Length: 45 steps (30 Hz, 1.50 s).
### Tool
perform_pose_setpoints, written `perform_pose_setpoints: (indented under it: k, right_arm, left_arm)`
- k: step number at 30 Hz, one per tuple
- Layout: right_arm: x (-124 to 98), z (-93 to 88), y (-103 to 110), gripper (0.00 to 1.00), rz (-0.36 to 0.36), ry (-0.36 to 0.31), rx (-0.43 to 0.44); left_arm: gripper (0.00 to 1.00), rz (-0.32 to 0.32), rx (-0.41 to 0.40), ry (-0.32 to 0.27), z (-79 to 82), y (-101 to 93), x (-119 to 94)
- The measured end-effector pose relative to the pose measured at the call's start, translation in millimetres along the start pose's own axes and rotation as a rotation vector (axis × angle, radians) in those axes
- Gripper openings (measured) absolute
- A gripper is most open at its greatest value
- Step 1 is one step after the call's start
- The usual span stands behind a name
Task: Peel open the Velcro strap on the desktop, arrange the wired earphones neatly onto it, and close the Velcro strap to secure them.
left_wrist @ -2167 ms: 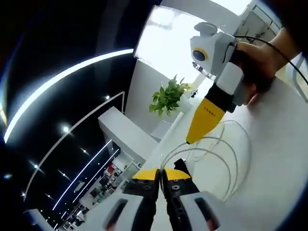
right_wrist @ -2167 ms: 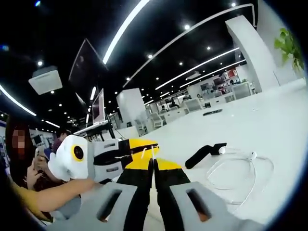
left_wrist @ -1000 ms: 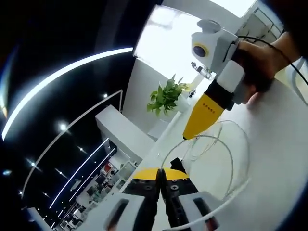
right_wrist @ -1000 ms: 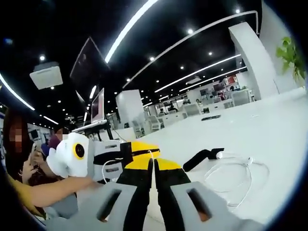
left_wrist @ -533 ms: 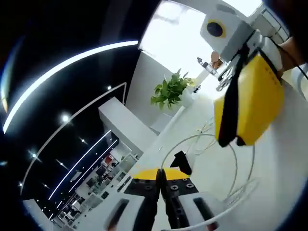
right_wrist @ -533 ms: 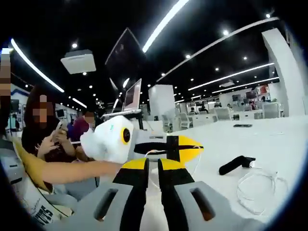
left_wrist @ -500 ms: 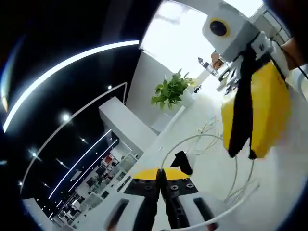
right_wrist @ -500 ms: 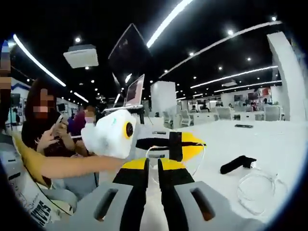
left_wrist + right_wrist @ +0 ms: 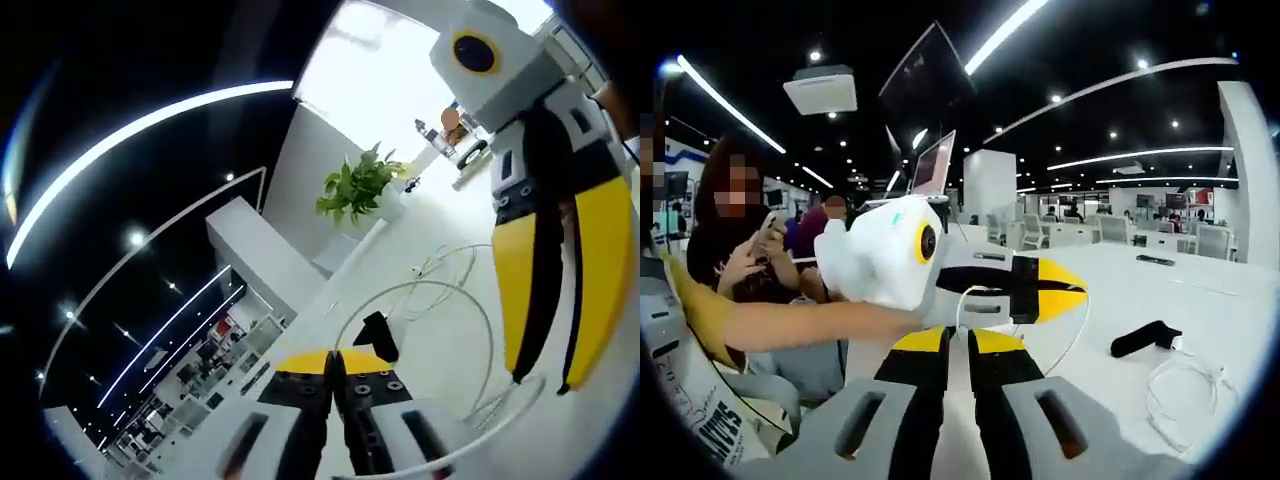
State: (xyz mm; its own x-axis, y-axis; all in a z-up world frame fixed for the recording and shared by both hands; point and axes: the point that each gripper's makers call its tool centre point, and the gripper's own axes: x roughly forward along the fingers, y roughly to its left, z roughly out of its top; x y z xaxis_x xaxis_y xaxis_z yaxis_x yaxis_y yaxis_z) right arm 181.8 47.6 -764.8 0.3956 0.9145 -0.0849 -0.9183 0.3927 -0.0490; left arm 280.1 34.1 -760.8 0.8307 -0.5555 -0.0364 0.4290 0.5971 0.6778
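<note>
velcro strap point(image 9: 1146, 338) lies on the white desktop point(image 9: 1200, 290), its long axis running up to the right in the right gripper view, one end beside the looped wired earphones point(image 9: 1185, 396). left gripper point(image 9: 334, 366) has its jaws pressed together, pinching the white cable. right gripper point(image 9: 958, 344) is also closed; i cannot tell whether it holds anything.

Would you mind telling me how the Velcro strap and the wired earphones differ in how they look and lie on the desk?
The Velcro strap is black, short and thick; the wired earphones are white, thin and long. The strap lies as a straight bar, while the earphones curl in loose loops. Both rest on the white desk, side by side.
</note>
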Motion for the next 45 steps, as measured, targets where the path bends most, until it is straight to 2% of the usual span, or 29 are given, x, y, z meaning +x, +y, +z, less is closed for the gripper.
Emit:
perform_pose_setpoints:
  k: [5,7,10,17,25,30,34,45]
  right_arm:
    - [8.4,-1.7,-0.9,0.09,0.000,0.014,0.002]
    - [8.8,-7.1,-4.6,0.09,-0.022,0.046,-0.011]
    - [7.8,-7.8,-5.4,0.06,-0.030,0.050,-0.017]
    - [1.9,-0.7,-18.2,0.04,-0.086,0.006,0.009]
    - [-3.4,1.3,-35.5,0.04,-0.169,-0.013,0.048]
    - [-12.1,7.5,-50.2,0.04,-0.245,-0.059,0.094]
    - [-16.7,7.9,-61.0,0.04,-0.305,-0.066,0.109]
    - [-23.4,11.1,-74.0,0.04,-0.365,-0.092,0.131]
  left_arm:
    - [0.05,-0.001,-0.003,0.001,0.0,-0.2,-0.1]
    - [0.05,0.000,-0.006,-0.001,0.3,0.1,-0.4]
    - [0.05,0.001,-0.009,-0.004,0.9,0.1,-0.7]
    - [0.05,0.000,-0.012,-0.014,2.8,-0.2,-1.1]
    - [0.05,0.004,0.004,-0.030,5.6,0.1,-1.6]
    - [0.05,0.015,0.007,-0.045,8.5,2.4,-2.9]
    - [0.05,0.025,0.006,-0.057,11.1,4.5,-4.4]
    - [0.05,0.036,0.004,-0.075,14.6,7.0,-5.5]
